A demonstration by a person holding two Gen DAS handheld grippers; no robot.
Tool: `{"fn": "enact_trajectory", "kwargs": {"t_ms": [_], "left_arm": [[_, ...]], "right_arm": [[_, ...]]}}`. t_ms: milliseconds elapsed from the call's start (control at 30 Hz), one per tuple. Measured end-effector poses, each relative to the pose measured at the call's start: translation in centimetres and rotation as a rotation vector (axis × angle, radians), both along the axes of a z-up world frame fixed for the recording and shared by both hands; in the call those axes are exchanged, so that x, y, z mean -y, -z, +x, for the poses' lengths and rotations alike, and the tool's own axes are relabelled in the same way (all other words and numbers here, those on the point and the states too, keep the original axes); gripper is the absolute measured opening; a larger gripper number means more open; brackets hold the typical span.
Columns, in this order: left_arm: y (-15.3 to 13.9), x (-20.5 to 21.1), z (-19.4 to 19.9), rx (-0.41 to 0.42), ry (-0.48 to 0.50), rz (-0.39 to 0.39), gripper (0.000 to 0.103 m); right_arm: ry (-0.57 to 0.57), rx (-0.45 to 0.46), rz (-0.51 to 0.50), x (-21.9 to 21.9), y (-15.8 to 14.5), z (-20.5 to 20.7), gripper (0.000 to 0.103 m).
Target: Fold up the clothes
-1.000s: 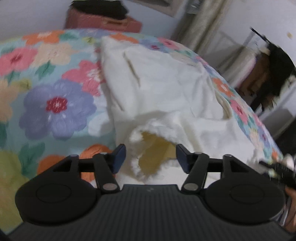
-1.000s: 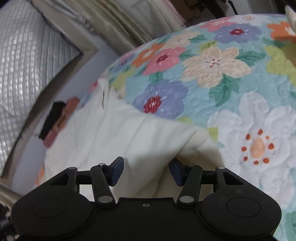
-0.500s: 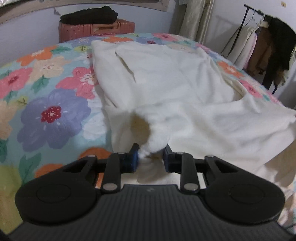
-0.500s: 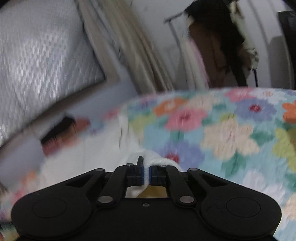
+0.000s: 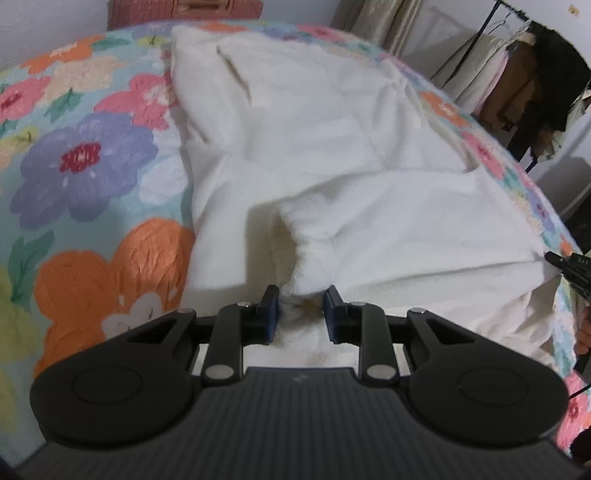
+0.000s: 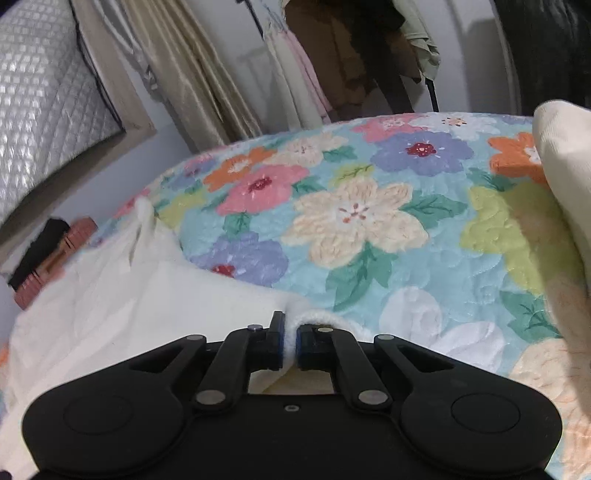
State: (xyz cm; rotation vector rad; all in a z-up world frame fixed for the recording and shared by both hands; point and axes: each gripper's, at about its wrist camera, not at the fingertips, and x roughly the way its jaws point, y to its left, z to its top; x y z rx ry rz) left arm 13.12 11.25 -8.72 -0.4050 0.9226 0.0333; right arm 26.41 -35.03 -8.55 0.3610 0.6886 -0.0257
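A white fleece garment (image 5: 314, 147) lies spread on a floral bedspread (image 5: 81, 162). My left gripper (image 5: 301, 314) is shut on a bunched fold of its near edge, the fabric filling the gap between the blue pads. In the right wrist view the same white garment (image 6: 110, 295) stretches off to the left. My right gripper (image 6: 291, 345) is shut on a thin ridge of its edge, the pads almost touching. The right gripper's black tip (image 5: 569, 266) also shows at the far right of the left wrist view, at the garment's raised corner.
A pink suitcase (image 5: 184, 11) stands beyond the bed. A clothes rack (image 5: 517, 88) with hanging garments and beige curtains (image 6: 192, 74) line the far side. A cream cloth (image 6: 565, 177) lies at the right edge of the floral bedspread (image 6: 369, 221).
Both grippers were open around the garment's edge a second ago and have closed on it. The right one has lifted its corner and turned; the left has sunk a little lower.
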Motion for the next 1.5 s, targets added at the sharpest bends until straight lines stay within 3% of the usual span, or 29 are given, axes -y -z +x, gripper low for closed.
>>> {"fn": "enact_trajectory", "kwargs": {"t_ms": [67,167,333,467,567,700,867,967,1067,1167,1267,1400,1500], "left_arm": [[0.1,0.4,-0.1,-0.008,0.020,0.026,0.025],[-1.0,1.6,-0.4,-0.001,0.084,0.123,0.025],[-2.8,2.7,-1.4,0.036,0.097,0.160,0.029],[-1.0,2.3,-1.5,-0.049,0.071,0.150,0.030],[0.2,1.1,-1.6,-0.110,0.036,0.100,0.029],[-0.7,1.6,-2.1,-0.120,0.041,0.226,0.029],[-0.8,0.3,-2.8,-0.155,-0.011,0.252,0.031],[-2.4,-0.6,-3.6,-0.160,-0.055,0.291,0.030],[-5.0,-1.8,-5.0,-0.103,-0.073,0.280,0.032],[-7.6,-3.7,-5.8,-0.061,-0.095,0.201,0.034],[-10.4,-5.0,-5.6,-0.007,-0.086,0.196,0.040],[-14.1,-7.2,-5.9,0.038,-0.037,0.229,0.041],[-16.0,-9.3,-5.5,0.045,-0.019,0.263,0.041]], "right_arm": [[0.017,-0.045,-0.009,-0.3,0.0,-0.3,0.014],[0.020,-0.053,0.003,-0.9,-1.0,-2.3,0.032],[-0.144,0.012,-0.015,-3.8,-3.7,-5.1,0.047],[-0.245,0.062,-0.053,-7.2,-4.5,-5.3,0.051],[-0.330,0.014,-0.107,-9.3,-2.7,-4.6,0.051],[-0.362,-0.104,-0.149,-9.9,1.3,-3.5,0.051],[-0.354,-0.115,-0.172,-10.1,0.8,-3.9,0.052],[-0.329,-0.142,-0.176,-10.3,0.3,-5.0,0.054],[-0.339,-0.138,-0.095,-10.1,-1.4,-6.3,0.054],[-0.376,-0.083,-0.021,-10.9,-3.7,-7.6,0.054],[-0.419,-0.053,0.045,-12.7,-6.1,-8.4,0.055],[-0.500,-0.072,0.009,-16.5,-10.7,-8.3,0.055],[-0.540,-0.097,-0.008,-19.0,-16.2,-7.4,0.055]]}}
